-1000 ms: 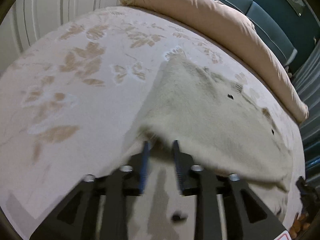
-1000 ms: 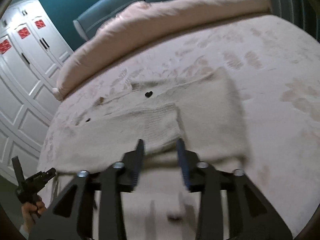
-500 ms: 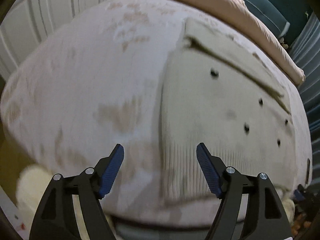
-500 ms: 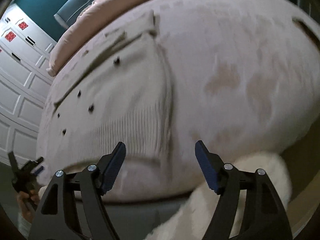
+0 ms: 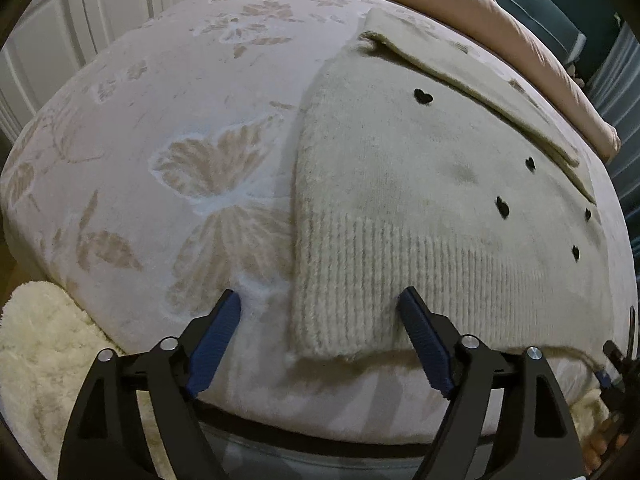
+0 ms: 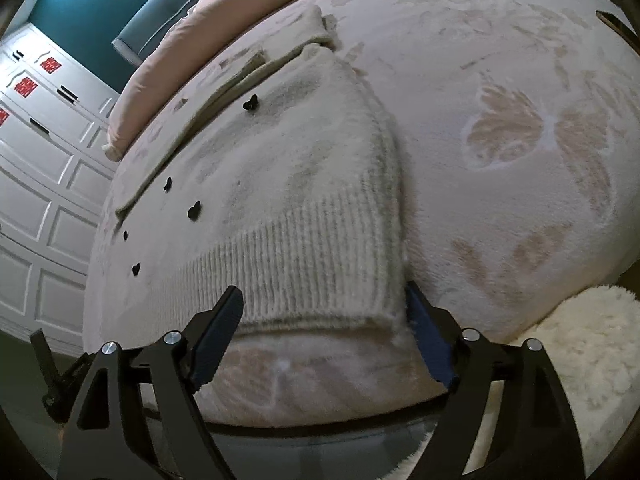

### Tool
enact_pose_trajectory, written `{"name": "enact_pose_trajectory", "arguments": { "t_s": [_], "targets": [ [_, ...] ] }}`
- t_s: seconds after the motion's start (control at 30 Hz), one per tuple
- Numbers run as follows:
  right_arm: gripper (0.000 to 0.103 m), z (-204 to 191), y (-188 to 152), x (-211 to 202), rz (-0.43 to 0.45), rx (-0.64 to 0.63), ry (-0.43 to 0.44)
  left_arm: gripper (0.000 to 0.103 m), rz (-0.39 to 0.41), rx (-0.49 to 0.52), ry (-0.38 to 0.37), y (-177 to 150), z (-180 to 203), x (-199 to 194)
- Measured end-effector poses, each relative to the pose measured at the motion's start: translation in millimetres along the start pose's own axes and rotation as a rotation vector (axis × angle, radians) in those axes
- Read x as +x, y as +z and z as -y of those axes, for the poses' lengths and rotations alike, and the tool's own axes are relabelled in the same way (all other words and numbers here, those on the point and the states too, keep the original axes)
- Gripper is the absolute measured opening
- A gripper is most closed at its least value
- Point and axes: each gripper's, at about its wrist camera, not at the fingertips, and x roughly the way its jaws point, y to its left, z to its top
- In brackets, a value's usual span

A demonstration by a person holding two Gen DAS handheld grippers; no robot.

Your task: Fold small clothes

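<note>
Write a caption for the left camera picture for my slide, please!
Open left gripper poised at the ribbed hem of a cream sweater lying on a butterfly-print bedspread.

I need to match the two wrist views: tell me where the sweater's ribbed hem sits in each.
Left wrist: the ribbed hem runs across lower centre-right, beside the left hand-held gripper.
Right wrist: the hem lies lower centre-left, above the right hand-held gripper.
Shared landmark: the black heart buttons.
</note>
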Motion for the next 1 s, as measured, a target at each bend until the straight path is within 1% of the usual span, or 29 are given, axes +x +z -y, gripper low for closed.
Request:
{"name": "enact_pose_trajectory", "arguments": {
  "t_s": [0.1,0.13,0.17,0.2,0.23,0.27,0.3,0.37,0.43,0.5,0.57,0.67,0.7,0.73,0.77,0.83,0.87,0.9,0.97,1.0],
  "targets": [
    [0.080,-9.4,0.9,3.5,0.009,-0.025,-0.002,0.078,0.012,0.004,-0.042,9.2,6.2,1.0],
    [0.074,-13.2,2.0,5.2,0.010,-0.037,-0.004,0.074,0.011,0.008,-0.069,12.5,8.9,1.0],
    [0.061,-15.7,2.5,6.4,0.012,-0.044,-0.009,0.055,0.010,0.015,-0.087,14.3,10.9,1.0],
    [0.053,-19.6,3.8,8.7,0.004,-0.059,-0.016,0.032,-0.003,0.034,-0.100,17.9,14.4,1.5],
    [0.026,-22.5,5.0,10.2,-0.003,-0.067,-0.015,0.020,-0.013,0.045,-0.107,19.7,17.3,1.0],
    [0.009,-25.3,6.2,10.4,-0.009,-0.072,-0.013,0.007,-0.017,0.047,-0.128,23.8,19.1,-1.4],
    [0.009,-28.7,8.3,7.6,-0.007,-0.074,0.002,0.006,-0.012,0.042,-0.145,25.7,19.2,-5.2],
    [0.007,-36.1,11.9,-6.4,0.033,-0.089,0.016,0.006,0.014,0.026,-0.185,29.8,18.3,-18.7],
    [0.007,-47.5,16.2,-28.5,0.064,-0.132,0.020,0.006,0.048,0.028,-0.208,32.9,17.2,-40.4],
    [0.006,-53.6,17.0,-46.5,0.069,-0.163,0.026,0.005,0.066,0.048,-0.226,33.2,16.2,-59.1],
    [0.005,-54.6,15.0,-61.6,0.054,-0.190,0.028,0.005,0.077,0.074,-0.238,27.2,13.0,-78.6],
    [0.005,-47.2,1.2,-79.1,-0.003,-0.228,0.003,0.005,0.059,0.102,-0.236,10.2,5.8,-95.9],
    [0.005,-42.3,-9.9,-84.5,-0.044,-0.256,-0.014,0.005,0.039,0.117,-0.223,-1.8,2.6,-101.5],
    [0.005,-37.1,-22.7,-88.6,-0.095,-0.282,-0.032,0.005,0.012,0.135,-0.215,-15.2,-1.2,-106.2],
    [0.005,-34.1,-31.8,-90.5,-0.127,-0.296,-0.043,0.005,-0.023,0.154,-0.207,-30.1,-5.6,-109.9],
    [0.005,-22.1,-61.8,-103.2,-0.229,-0.339,-0.076,0.005,-0.089,0.174,-0.190,-58.5,-13.2,-116.8],
    [0.005,-17.4,-72.9,-110.1,-0.268,-0.339,-0.078,0.005,-0.116,0.172,-0.189,-70.1,-16.8,-120.1],
    [0.005,-13.1,-84.7,-118.9,-0.309,-0.333,-0.077,0.005,-0.160,0.164,-0.194,-84.0,-22.1,-125.0],
    [0.004,-9.3,-97.5,-132.8,-0.349,-0.322,-0.073,0.005,-0.204,0.172,-0.187,-101.6,-23.7,-136.9],
    [0.004,-8.5,-99.5,-140.2,-0.358,-0.313,-0.060,0.005,-0.207,0.175,-0.189,-102.1,-22.4,-142.3]
  ]
}}
